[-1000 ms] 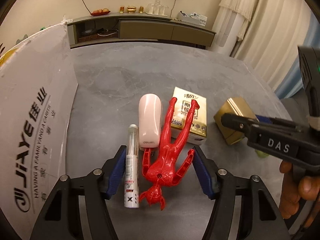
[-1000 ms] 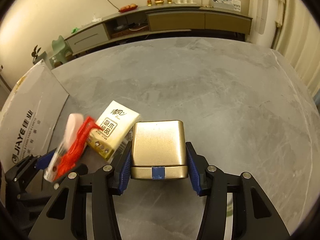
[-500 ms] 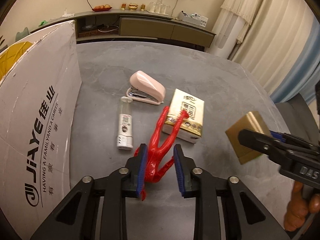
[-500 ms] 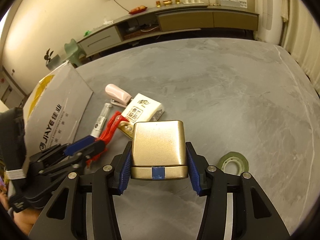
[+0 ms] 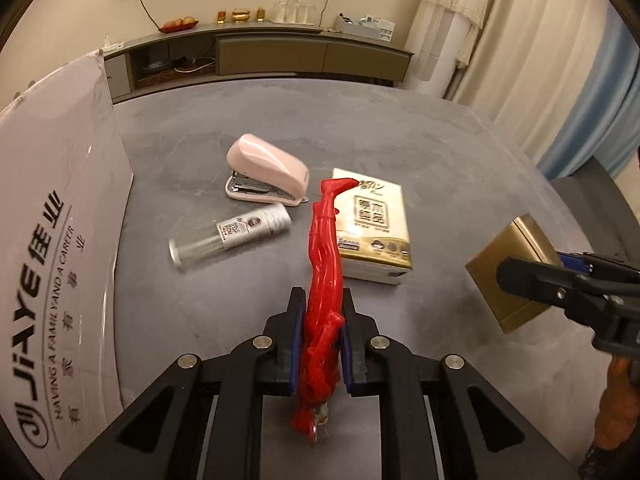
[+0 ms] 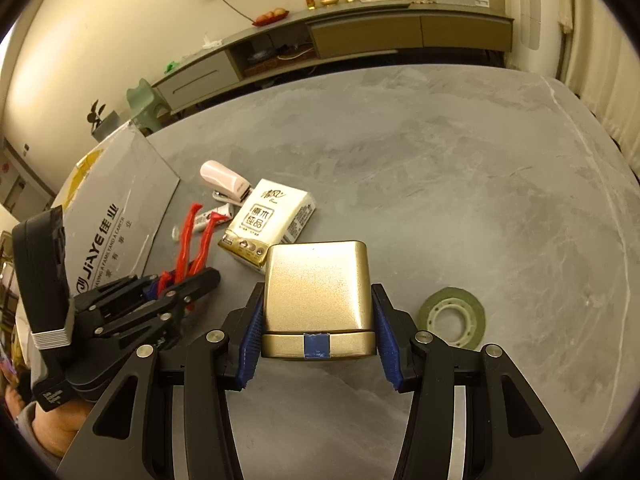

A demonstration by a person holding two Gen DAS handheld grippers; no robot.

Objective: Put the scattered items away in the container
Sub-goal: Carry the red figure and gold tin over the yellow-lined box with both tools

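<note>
Your left gripper [image 5: 320,336] clamps a glossy red plastic figure [image 5: 325,256] by the torso, legs pointing away over the grey stone-look tabletop [image 5: 400,132]. Your right gripper [image 6: 318,330] squeezes a brushed gold tin [image 6: 316,280], boxy with rounded corners. Below lie a tissue pack [image 5: 374,224], pink stapler [image 5: 266,174], clear tube [image 5: 232,234], tape ring [image 6: 452,316]. The cardboard box [image 5: 52,240] stands left.

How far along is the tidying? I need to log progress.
Nothing can be seen inside the cardboard box yet; its inside is out of view. In hand: the left tongs grip the red toy figure, and the right tongs grip the gold tin. Left on the table: pink stapler, clear tube, tissue pack and tape roll.
</note>
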